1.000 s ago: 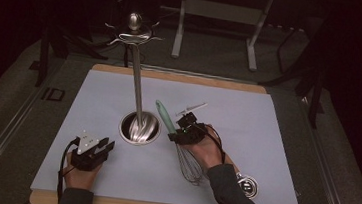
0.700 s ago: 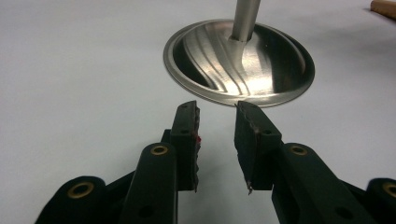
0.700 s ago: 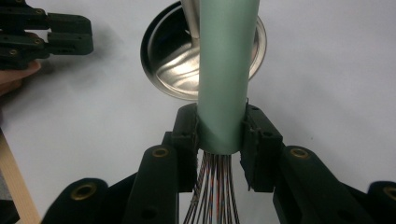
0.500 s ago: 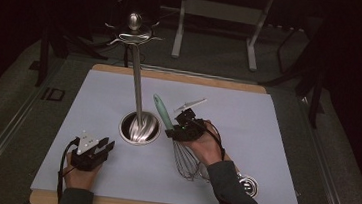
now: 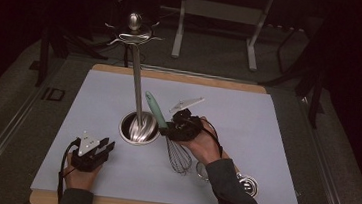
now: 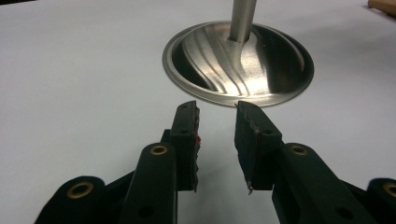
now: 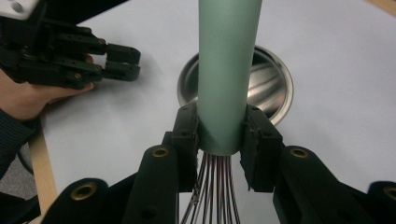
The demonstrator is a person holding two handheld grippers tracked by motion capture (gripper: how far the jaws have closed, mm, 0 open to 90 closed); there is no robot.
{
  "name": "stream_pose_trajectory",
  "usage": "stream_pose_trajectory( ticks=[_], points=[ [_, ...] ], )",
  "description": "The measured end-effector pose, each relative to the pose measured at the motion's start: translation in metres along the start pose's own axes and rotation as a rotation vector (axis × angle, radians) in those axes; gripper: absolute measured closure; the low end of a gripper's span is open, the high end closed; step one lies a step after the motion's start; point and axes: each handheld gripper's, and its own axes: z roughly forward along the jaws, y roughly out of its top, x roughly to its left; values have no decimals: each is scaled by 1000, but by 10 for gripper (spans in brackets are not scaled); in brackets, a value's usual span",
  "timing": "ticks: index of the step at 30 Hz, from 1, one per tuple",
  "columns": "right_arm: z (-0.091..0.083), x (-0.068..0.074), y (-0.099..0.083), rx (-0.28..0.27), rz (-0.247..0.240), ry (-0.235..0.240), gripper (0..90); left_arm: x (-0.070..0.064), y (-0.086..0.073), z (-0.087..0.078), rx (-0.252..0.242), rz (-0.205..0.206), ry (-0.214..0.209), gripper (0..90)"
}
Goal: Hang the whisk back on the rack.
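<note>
The right tool (image 5: 175, 126) is clamped on the green handle of a whisk (image 7: 227, 70), just above where the wires begin, and holds it tilted, handle pointing at the stand (image 5: 139, 127) with its tall pole and hooked top, wires still low over the table (image 5: 267, 125). So the pick-up looks done; raising the whisk and hanging it on a hook at the top appears to remain. The left tool (image 6: 215, 135) rests near the stand's base, jaws apart and empty. A strainer (image 5: 241, 180) lies near right.
</note>
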Motion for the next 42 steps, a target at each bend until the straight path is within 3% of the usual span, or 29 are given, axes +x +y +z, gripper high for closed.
stream_pose_trajectory(
  ticks=[18,31,38,42],
  points=[
    [-17,-5,10,-116,-228,63,693,-1,0,0,-6,1,8,695],
    [-28,-9,22,-178,-267,99,693,-1,0,-1,-9,0,8,695],
    [-35,-10,29,-169,-315,94,694,-1,-1,-1,-9,-2,9,694],
    [-39,-13,31,-205,-324,113,693,-1,-1,-1,-9,-2,9,693]
  ],
)
